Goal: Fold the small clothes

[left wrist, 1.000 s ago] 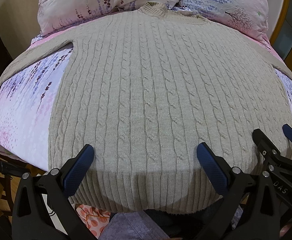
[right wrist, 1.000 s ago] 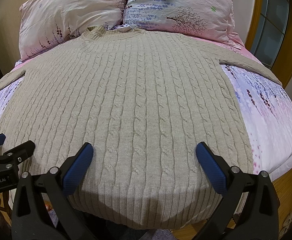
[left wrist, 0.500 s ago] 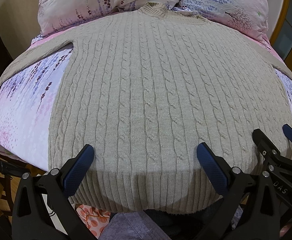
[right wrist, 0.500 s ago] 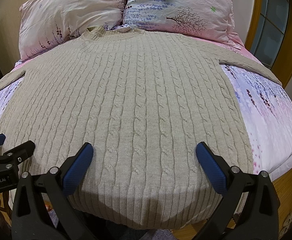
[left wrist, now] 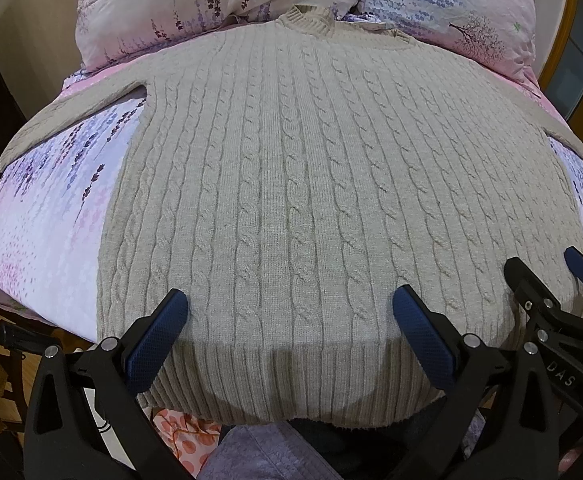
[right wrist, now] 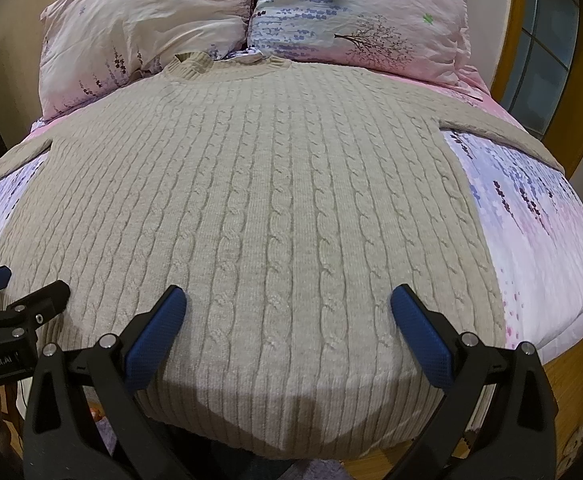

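Overhead, sweater [left wrist: 315,184] flat — floral bed [left wrist: 43,216], pillows [right wrist: 355,20]

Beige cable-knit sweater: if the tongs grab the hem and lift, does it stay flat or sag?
Probably sags: the beige cable-knit sweater already drapes over the bed edge at its ribbed hem. The thick knit likely feels heavyish. Its textured cables should grip the open tongs' blue pads rather than slip.

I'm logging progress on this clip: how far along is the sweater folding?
Done: the beige sweater lies spread flat on the bed, sleeves out to both sides. In hand: nothing; the left claw and right claw are both open above the ribbed hem, gripping no fabric. Left: every fold, since no sleeve or edge is turned over.
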The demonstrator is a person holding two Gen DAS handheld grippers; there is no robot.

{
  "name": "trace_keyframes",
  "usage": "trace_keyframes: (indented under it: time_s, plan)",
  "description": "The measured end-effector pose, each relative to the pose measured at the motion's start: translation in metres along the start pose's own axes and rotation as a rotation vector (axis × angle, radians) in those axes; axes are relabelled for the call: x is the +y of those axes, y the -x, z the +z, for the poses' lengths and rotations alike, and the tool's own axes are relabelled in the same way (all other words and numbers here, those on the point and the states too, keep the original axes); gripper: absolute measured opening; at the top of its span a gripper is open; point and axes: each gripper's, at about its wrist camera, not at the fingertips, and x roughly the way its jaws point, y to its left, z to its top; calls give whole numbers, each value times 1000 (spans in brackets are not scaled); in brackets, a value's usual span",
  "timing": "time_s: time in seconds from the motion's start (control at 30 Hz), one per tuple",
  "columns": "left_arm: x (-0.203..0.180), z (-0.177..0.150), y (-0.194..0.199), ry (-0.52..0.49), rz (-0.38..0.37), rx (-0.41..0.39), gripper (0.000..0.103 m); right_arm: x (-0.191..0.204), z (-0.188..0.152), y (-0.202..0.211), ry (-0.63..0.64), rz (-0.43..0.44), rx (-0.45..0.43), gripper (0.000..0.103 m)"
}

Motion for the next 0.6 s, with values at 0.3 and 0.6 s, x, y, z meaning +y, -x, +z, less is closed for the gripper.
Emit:
trace_keyframes:
  time_s: [0.3, 0.6]
  plan:
    - [0, -2, 0, -20, -7, -32, 102, -5, 1, 0, 60, 63, -18, 101]
    - [2, 18, 0, -30, -113, -91, 102, -28, 19, -7, 17, 173, -11, 92]
